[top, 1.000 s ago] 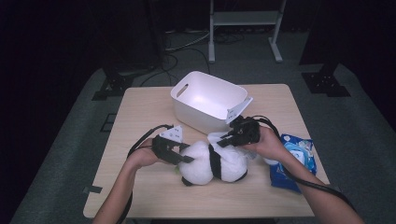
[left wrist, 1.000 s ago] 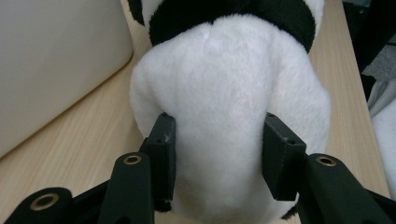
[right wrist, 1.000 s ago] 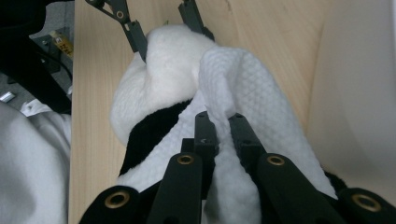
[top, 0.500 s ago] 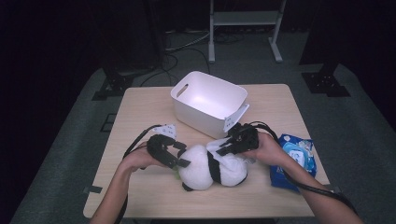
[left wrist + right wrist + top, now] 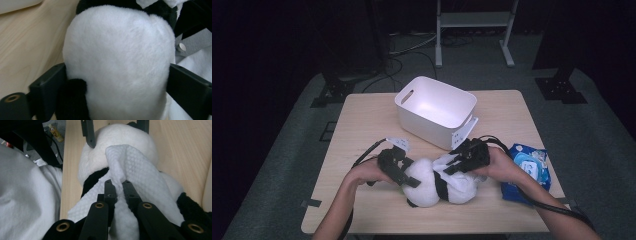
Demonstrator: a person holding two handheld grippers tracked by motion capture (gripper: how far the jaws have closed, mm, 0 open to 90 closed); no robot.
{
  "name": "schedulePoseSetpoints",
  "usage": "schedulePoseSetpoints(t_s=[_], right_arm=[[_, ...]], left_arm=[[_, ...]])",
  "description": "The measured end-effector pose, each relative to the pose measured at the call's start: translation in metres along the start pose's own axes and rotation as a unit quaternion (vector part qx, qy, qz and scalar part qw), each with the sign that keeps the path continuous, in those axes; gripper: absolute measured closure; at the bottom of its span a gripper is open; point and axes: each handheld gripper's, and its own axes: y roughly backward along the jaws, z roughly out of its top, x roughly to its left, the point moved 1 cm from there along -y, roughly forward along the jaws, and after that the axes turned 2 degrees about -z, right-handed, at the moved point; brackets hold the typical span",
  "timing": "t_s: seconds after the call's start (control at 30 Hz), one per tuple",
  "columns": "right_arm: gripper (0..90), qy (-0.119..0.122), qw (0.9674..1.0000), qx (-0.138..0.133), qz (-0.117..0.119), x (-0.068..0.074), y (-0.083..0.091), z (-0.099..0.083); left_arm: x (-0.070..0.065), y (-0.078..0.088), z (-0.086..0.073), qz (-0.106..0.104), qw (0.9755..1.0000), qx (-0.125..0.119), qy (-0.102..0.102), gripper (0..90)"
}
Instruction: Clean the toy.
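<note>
A black and white plush panda (image 5: 429, 182) lies on the wooden table (image 5: 362, 130) near its front edge. My left gripper (image 5: 404, 172) is at the plush's left end. Its jaws have just been opening and now stand wide on either side of the white rounded plush (image 5: 117, 57); the fur brushes both, with no visible squeeze. My right gripper (image 5: 453, 165) comes in from the right, over the plush. It is shut on a white textured wipe (image 5: 132, 167) that drapes across the plush (image 5: 120, 140). The right gripper view has the left gripper (image 5: 115, 130) beyond the plush.
A white plastic bin (image 5: 412, 97) stands just behind the plush at mid table. A blue pack of wipes (image 5: 529, 170) lies at the right, beside the right hand. Dark floor, cables and a metal stand (image 5: 474, 20) lie beyond the table.
The left gripper's jaws have spread from shut to wide around the plush's left end. The plush has shifted slightly toward the front edge. The right gripper keeps its hold on the wipe.
</note>
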Motion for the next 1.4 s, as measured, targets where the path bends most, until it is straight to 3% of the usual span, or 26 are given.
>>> schedulePoseSetpoints(t_s=[0.07,0.17,0.27,0.33,0.43,0.53,0.67,0.73,0.87,1.17,1.4], right_arm=[[83.2,0.002,1.0,0.002,-0.001,0.001,0.0,0.0],[83.2,0.006,1.0,0.001,-0.006,0.004,0.003,0.002],[83.3,0.013,0.9998,-0.004,-0.014,0.005,0.006,0.008],[83.3,0.017,0.9996,-0.011,-0.021,0.005,0.009,0.013],[83.2,0.02,0.9989,-0.022,-0.036,0.005,0.01,0.023],[83.2,0.019,0.9986,-0.026,-0.042,0.004,0.008,0.029],[83.0,0.027,0.9987,0.01,-0.041,0.002,-0.002,0.027],[82.9,0.02,0.9992,0.01,-0.033,0.001,-0.001,0.021],[83.0,0.022,0.999,0.013,-0.037,0.003,0.011,0.015],[82.9,-0.004,0.9982,0.016,-0.057,0.001,0.04,-0.008],[82.8,0.01,0.9983,0.012,-0.055,0.004,0.028,0.009]], left_arm=[[0.0,0.001,0.0,-0.001,1.0,0.001,-0.002,17.0],[-0.002,0.004,0.001,0.004,0.9998,-0.003,-0.021,31.0],[-0.003,0.006,0.002,0.021,0.9991,-0.011,-0.036,37.2],[-0.006,0.007,0.004,0.035,0.9973,-0.018,-0.061,39.2],[-0.013,0.006,0.01,0.064,0.9926,-0.014,-0.102,39.5],[-0.02,0.006,0.018,0.1,0.9849,-0.001,-0.141,39.5],[-0.023,0.007,0.018,0.11,0.9828,0.01,-0.148,39.4],[-0.024,0.006,0.017,0.11,0.9826,0.007,-0.15,39.4],[-0.027,0.006,0.016,0.115,0.9815,0.004,-0.153,39.3],[-0.031,0.005,0.014,0.117,0.9814,0.0,-0.152,38.6],[-0.032,0.005,0.014,0.121,0.9803,0.004,-0.155,38.5]])
